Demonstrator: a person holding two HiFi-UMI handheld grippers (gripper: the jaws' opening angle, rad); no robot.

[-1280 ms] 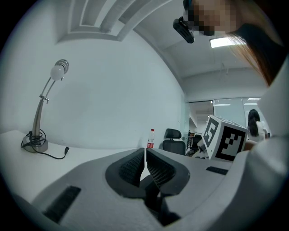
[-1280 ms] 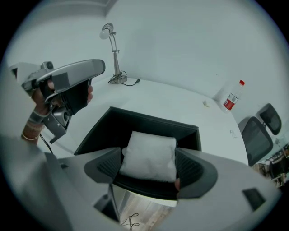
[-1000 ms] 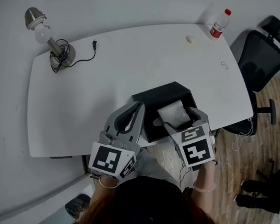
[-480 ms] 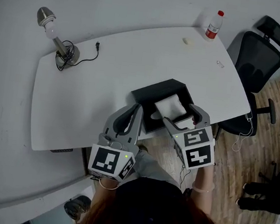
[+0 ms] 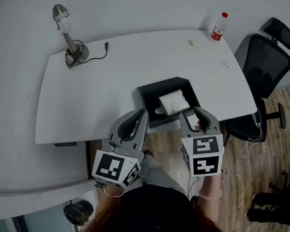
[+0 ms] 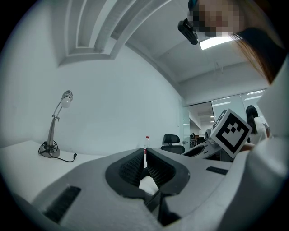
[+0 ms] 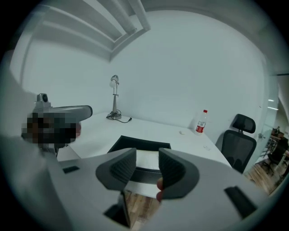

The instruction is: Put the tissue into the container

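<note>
Tissue (image 5: 171, 101) in the container (image 5: 146, 93) looks soft, light, best pinched at its middle; your empty right gripper (image 7: 146, 155) has just been closing, left gripper (image 6: 145, 155) clenched.

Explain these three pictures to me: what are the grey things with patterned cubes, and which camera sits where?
No robot: a person holds a two-jaw gripper in each hand. One picture looks down from a camera on the person's head; the other two come from cameras riding on the grippers. The left gripper is shut and empty. The right gripper has its jaws apart, nothing between them; they have just been closing. On the white table are a lamp, a bottle and a black container; the white tissue lies inside it.
</note>
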